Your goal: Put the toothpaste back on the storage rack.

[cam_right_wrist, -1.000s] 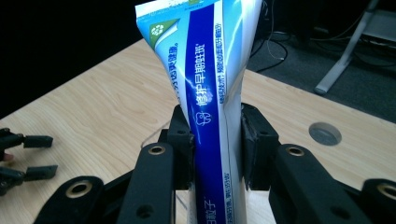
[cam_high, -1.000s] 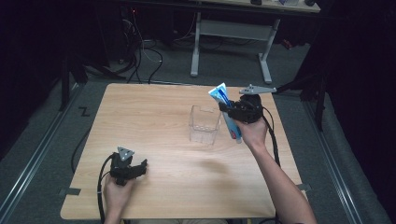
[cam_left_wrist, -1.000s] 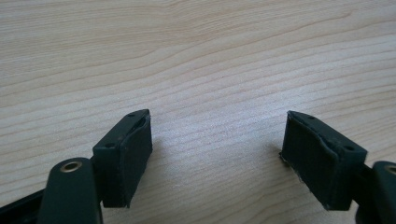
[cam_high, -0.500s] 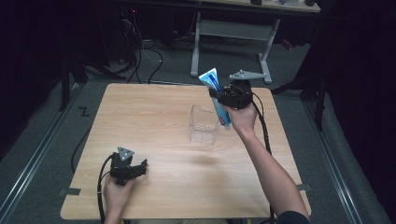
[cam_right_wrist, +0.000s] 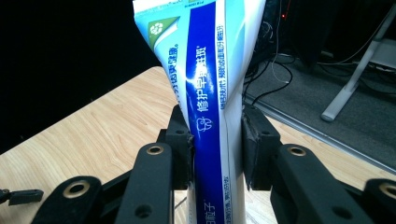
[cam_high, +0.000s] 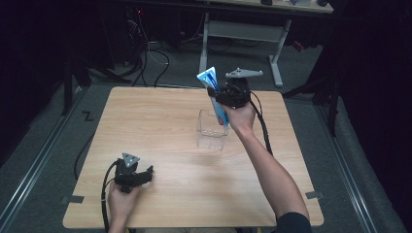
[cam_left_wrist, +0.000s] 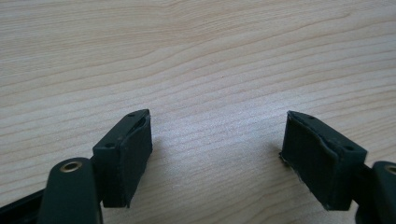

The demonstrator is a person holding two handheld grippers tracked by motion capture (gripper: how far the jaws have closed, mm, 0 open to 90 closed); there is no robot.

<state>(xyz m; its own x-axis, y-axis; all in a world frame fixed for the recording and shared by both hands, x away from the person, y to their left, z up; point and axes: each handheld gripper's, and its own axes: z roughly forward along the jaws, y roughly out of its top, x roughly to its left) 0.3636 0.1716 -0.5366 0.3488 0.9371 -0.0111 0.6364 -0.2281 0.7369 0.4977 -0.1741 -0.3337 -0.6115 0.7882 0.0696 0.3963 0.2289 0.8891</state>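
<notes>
Now my right gripper (cam_high: 217, 95) fingers clamp a toothpaste tube (cam_high: 214, 92).
Blue-and-white, crimped end up, above the clear box (cam_high: 212, 131); left gripper (cam_left_wrist: 217, 161) fingers gape wide over the bench (cam_high: 160, 121).

This looks like a lab or recording studio. A bare wooden counter (cam_high: 160, 126) stands on grey carpet (cam_high: 43, 145), dark all round. Behind it, tangled cables (cam_high: 145, 53) and a white desk frame (cam_high: 243, 34).

The left gripper (cam_left_wrist: 217, 154) hangs just over the light wooden tabletop (cam_left_wrist: 201, 56), its two black jaws standing wide apart with bare wood grain between them. Each jaw casts a soft shadow on the wood beneath it.
</notes>
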